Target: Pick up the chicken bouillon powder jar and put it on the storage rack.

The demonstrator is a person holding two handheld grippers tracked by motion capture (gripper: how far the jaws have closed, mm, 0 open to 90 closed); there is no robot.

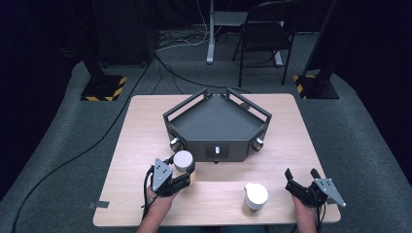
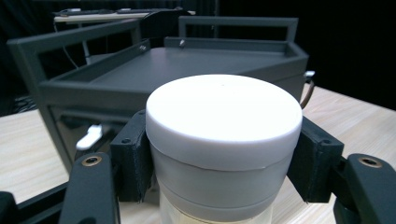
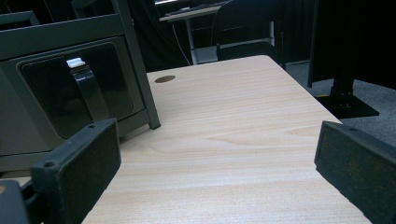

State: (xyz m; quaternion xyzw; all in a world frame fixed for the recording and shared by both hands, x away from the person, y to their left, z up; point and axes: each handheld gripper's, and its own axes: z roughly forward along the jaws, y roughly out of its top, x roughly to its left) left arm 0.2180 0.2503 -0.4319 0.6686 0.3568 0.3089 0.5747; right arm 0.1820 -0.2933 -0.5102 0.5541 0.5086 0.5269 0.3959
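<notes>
Both pads of my left gripper (image 1: 182,174) clamp the upright white-lidded jar (image 2: 223,140), with the grey tray stand (image 1: 217,127) just beyond; my right gripper (image 1: 302,180) waits with jaws wide over bare bench (image 3: 233,140).

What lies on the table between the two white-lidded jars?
Nothing: in the high view, bare table separates the jar in the left gripper from the free-standing jar.

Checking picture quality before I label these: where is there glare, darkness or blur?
High view: the room is dark past the table, detail soft. Left gripper view: the jar's white lid is washed out by glare. Right gripper view: evenly lit, with the black pads slightly blurred.
</notes>
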